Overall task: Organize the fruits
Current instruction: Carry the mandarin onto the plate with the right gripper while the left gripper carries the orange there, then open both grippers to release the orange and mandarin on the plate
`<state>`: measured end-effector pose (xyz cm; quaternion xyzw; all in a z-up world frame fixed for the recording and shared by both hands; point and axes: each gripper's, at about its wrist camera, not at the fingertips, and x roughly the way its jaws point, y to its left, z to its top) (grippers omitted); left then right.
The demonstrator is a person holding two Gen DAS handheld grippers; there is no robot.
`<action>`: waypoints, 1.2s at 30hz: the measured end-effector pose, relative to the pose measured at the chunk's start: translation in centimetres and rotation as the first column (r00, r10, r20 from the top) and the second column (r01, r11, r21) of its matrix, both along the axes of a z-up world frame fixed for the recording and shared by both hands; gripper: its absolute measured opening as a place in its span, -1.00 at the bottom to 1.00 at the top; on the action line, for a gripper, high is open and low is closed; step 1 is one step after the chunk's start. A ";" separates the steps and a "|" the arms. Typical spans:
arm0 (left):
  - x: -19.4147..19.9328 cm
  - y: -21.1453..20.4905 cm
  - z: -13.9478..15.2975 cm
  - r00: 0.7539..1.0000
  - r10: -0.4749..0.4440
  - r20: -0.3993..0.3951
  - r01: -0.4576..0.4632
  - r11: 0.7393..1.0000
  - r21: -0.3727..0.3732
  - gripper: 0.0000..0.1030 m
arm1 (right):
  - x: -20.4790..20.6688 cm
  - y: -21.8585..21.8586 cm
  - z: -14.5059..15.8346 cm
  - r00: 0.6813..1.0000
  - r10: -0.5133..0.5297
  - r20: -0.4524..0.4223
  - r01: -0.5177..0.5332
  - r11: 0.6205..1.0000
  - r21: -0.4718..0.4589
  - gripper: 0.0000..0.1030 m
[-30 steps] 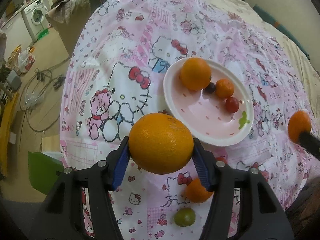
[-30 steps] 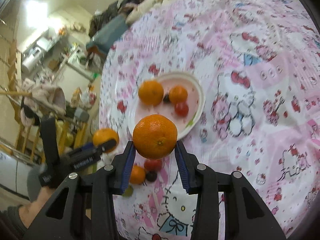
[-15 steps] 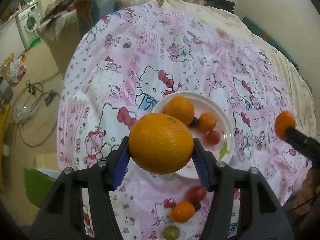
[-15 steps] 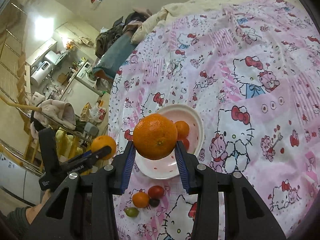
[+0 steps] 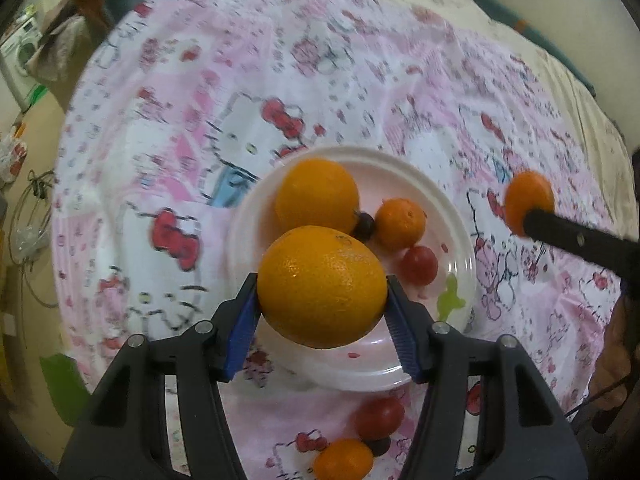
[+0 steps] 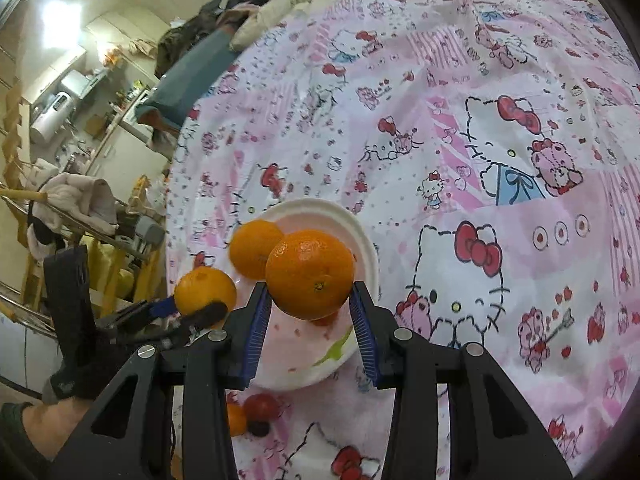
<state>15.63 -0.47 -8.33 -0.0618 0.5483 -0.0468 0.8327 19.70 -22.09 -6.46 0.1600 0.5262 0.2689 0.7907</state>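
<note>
My left gripper (image 5: 322, 300) is shut on a large orange (image 5: 322, 286) and holds it above the near side of the pink plate (image 5: 460, 240). The plate holds another large orange (image 5: 316, 196), a small mandarin (image 5: 400, 224), a red tomato (image 5: 419, 265) and a dark grape (image 5: 364, 226). My right gripper (image 6: 310, 306) is shut on a mandarin (image 6: 310, 274) above the plate (image 6: 360, 236); it shows at the right in the left wrist view (image 5: 528, 204). The left gripper with its orange (image 6: 205, 291) shows at the left in the right wrist view.
On the pink Hello Kitty cloth (image 5: 200, 140) near the plate's front lie a red tomato (image 5: 378, 418), a small mandarin (image 5: 343, 460) and a dark grape (image 5: 379, 446). The table edge drops to the floor at the left (image 5: 24, 200). A cluttered kitchen (image 6: 72, 92) lies beyond.
Both grippers have moved closer to the plate with their fruits held. The plate is larger and nearer in both views, and the left orange now hangs over the plate's near side.
</note>
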 end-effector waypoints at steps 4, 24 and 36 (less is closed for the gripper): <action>0.8 -0.9 -1.9 0.999 -0.004 -0.049 0.003 1.000 -0.010 0.09 | 1.3 0.7 -0.9 1.000 0.014 -0.014 -0.015 1.000 -0.019 -0.17; 2.4 -1.9 -3.2 0.996 -0.042 -0.076 0.043 0.999 0.007 0.19 | 6.1 4.8 -3.9 0.993 0.095 -0.065 -0.098 0.995 -0.032 -0.13; 1.4 -1.6 -1.7 0.999 -0.041 -0.020 0.042 0.997 0.064 0.59 | 5.7 3.9 -2.1 0.997 0.072 -0.024 -0.072 0.997 -0.013 0.23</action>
